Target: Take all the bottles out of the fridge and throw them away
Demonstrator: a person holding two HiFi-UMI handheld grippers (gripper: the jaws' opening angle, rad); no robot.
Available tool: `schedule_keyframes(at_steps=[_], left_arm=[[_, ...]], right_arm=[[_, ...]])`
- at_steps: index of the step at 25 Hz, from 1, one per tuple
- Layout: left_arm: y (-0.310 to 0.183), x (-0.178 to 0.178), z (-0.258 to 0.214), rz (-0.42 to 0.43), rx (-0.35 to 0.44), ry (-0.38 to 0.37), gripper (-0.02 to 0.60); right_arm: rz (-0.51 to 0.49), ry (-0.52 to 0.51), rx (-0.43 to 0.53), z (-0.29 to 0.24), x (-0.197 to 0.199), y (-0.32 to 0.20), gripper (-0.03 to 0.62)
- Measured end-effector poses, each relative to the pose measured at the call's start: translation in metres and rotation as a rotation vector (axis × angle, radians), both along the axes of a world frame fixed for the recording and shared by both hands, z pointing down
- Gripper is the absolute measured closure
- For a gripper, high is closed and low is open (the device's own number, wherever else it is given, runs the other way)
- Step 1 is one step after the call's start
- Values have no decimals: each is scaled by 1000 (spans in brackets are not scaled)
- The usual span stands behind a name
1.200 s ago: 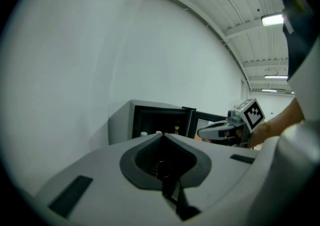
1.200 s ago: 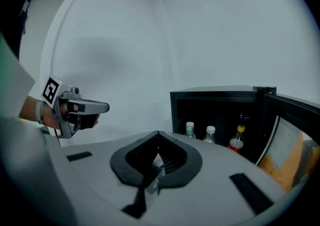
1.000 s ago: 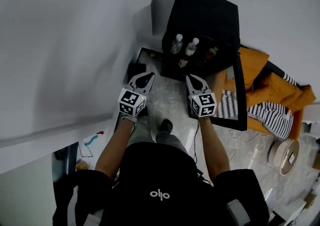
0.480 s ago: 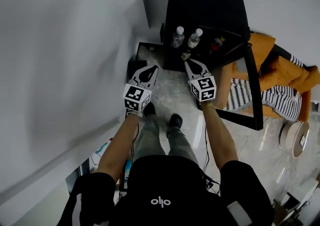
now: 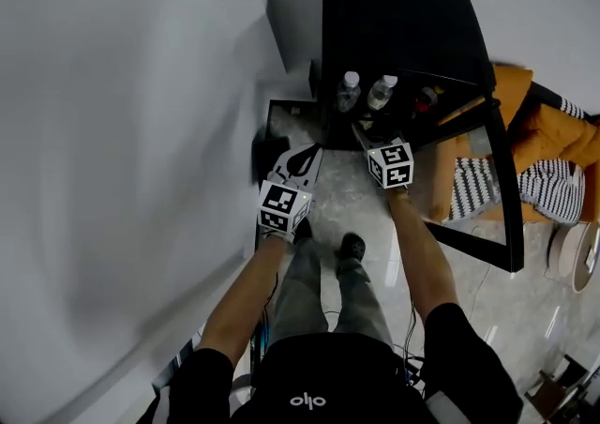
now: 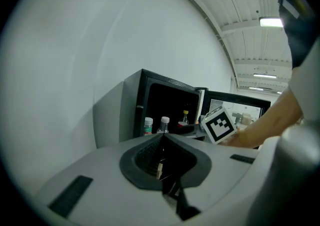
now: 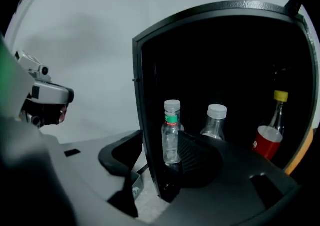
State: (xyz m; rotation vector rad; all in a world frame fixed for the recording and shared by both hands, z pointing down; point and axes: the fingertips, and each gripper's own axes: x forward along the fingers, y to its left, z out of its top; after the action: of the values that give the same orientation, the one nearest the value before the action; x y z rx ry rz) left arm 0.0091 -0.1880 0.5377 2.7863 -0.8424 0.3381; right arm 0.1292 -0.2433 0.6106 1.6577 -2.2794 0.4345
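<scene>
Jaws of right gripper have just been opening, empty; left gripper's pressed together. Reaching step: next, enclose the green-banded bottle, then squeeze.

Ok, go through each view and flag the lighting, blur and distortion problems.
Head view: the wall at left is smeared by motion blur, the fridge a near-black block. Left gripper view: strong fisheye, black corners, ceiling light blown out. Right gripper view: the fridge's inside is underexposed, only the bottles catch light, and its frame bows.
</scene>
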Motion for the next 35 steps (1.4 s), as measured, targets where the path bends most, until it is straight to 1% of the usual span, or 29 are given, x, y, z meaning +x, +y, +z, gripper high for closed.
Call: schedule_keyframes(at_steps=[3, 6, 12, 20, 25, 30, 35], left_arm=[[-15, 3, 13, 12, -7, -14, 575], [-29, 7, 24, 5, -26, -13, 575], [-40, 12, 36, 22, -36, -12, 575], [-54, 8, 48, -2, -64, 2, 575], [-58, 6, 50, -15, -74, 13, 575], [-58, 0, 53, -30, -82, 9, 575], [-54, -4, 47, -54, -84, 20, 575]], right_arm=[[2, 2, -4, 15, -1, -22, 362], [2, 10, -12, 29, -3, -42, 328], [19, 32, -42, 57, 0, -67, 278], [14, 55, -59, 71, -2, -92, 273], [40, 72, -77, 78, -1, -101, 275], [21, 110, -75, 79, -4, -95, 298], [10, 119, -77, 72, -5, -72, 301]])
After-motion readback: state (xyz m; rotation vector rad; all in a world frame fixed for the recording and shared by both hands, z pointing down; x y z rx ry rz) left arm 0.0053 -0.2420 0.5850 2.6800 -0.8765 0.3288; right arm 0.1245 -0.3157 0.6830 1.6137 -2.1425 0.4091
